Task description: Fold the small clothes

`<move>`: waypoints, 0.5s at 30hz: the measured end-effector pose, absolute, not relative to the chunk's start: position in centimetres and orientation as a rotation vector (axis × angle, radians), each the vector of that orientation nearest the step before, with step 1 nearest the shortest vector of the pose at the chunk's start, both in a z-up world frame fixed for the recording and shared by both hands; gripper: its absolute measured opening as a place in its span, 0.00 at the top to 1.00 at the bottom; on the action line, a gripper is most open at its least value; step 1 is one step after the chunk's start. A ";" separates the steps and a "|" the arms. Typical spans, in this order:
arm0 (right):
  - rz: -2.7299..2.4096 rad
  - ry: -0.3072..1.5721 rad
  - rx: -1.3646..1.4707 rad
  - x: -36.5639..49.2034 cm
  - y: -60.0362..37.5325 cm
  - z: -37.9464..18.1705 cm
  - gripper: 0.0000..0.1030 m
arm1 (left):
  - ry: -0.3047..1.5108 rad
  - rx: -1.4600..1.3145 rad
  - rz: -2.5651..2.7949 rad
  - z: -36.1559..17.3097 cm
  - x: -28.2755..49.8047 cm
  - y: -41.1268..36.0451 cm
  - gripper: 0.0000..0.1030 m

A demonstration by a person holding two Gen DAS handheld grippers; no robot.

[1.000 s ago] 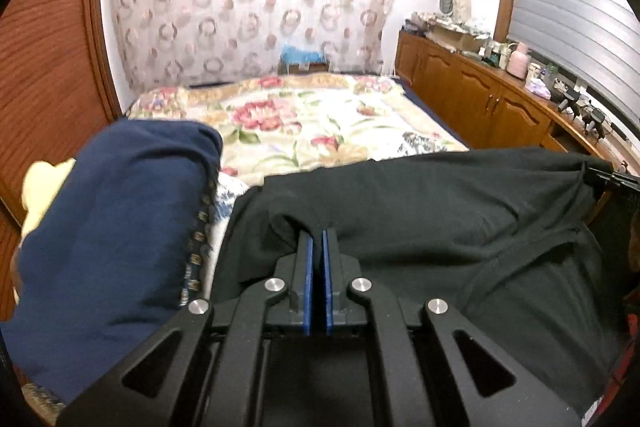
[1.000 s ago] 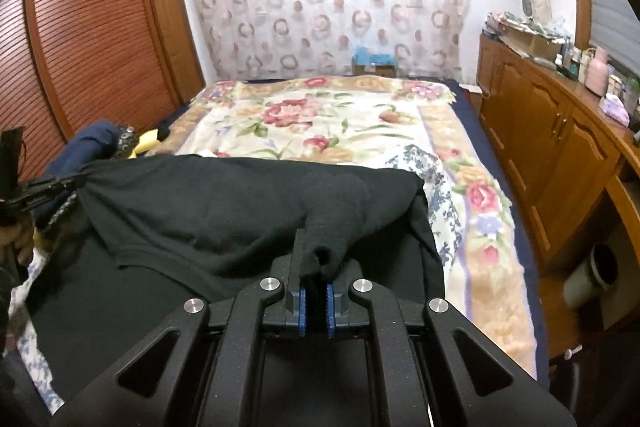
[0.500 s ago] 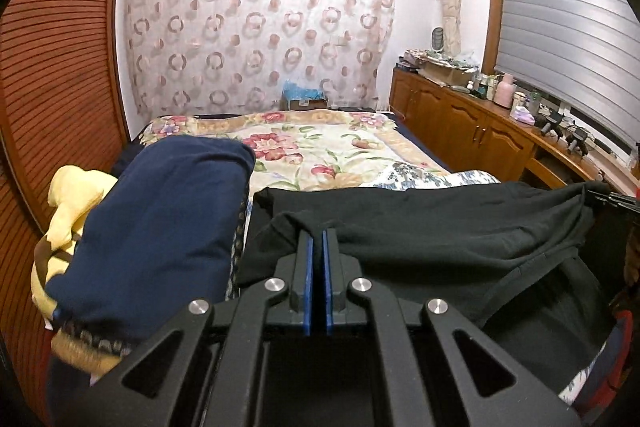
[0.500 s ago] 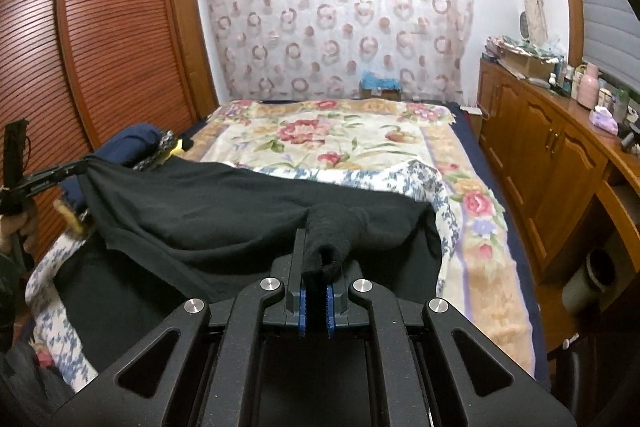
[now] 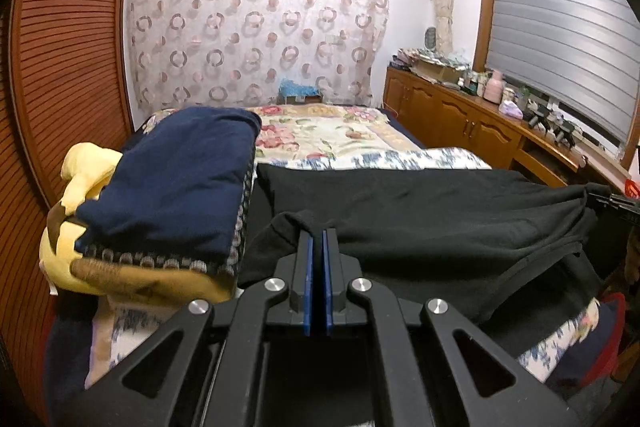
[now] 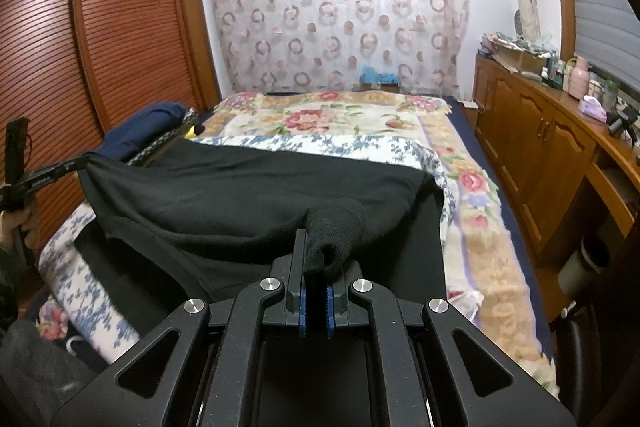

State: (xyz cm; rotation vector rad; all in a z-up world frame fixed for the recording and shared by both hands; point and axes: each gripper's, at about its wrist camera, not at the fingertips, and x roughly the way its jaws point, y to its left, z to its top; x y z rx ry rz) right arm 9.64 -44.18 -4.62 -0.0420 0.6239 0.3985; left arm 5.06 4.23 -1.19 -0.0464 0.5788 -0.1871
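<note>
Both grippers have hold of the same black garment (image 5: pixel 420 211), one at each end of its near edge. The left gripper (image 5: pixel 316 247) has its blue pads drawn almost together on a bunched corner of the cloth at the lower middle of its view. The right gripper (image 6: pixel 316 267) is pinched just as narrowly on a thick fold of black fabric that bulges up over its fingers. In the right wrist view the left gripper shows again at the far left, with the cloth's edge stretched taut between the two.

The garment spans the foot of the bed (image 6: pixel 472 211), its far part lying over a blue-and-white patterned sheet (image 6: pixel 360 147) while the near edge is lifted clear. Below the held edge a second layer of black cloth sags, so I take it the piece is being folded over on itself, front edge carried toward the far edge.

To the left of the left wrist view sits a stack of folded clothes: a navy garment (image 5: pixel 180 179) on top, something yellow (image 5: pixel 88 163) beneath and beside it.

This looks to me like the middle of a fold: grip made, edge raised, not yet laid down. The next move calls for both grippers to travel together and level, keeping the edge taut so no crease forms, then to lower it square onto the far edge before letting go. The risk is one corner outrunning the other and skewing the fold.
</note>
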 end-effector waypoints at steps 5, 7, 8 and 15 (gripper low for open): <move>0.394 0.671 -0.066 8.1 -44.1 -6.2 0.96 | 0.631 -0.028 -0.191 -3.1 4.2 3.8 0.98; 0.391 0.712 -0.070 8.2 -44.0 -7.6 0.96 | 0.674 -0.019 -0.187 -4.2 4.6 3.7 0.97; 0.384 0.726 -0.074 8.2 -43.9 -8.2 0.96 | 0.688 -0.013 -0.183 -4.8 4.6 3.8 0.97; 0.295 0.803 -0.115 8.4 -43.9 -11.2 0.63 | 0.754 -0.004 -0.192 -6.7 4.5 3.6 0.87</move>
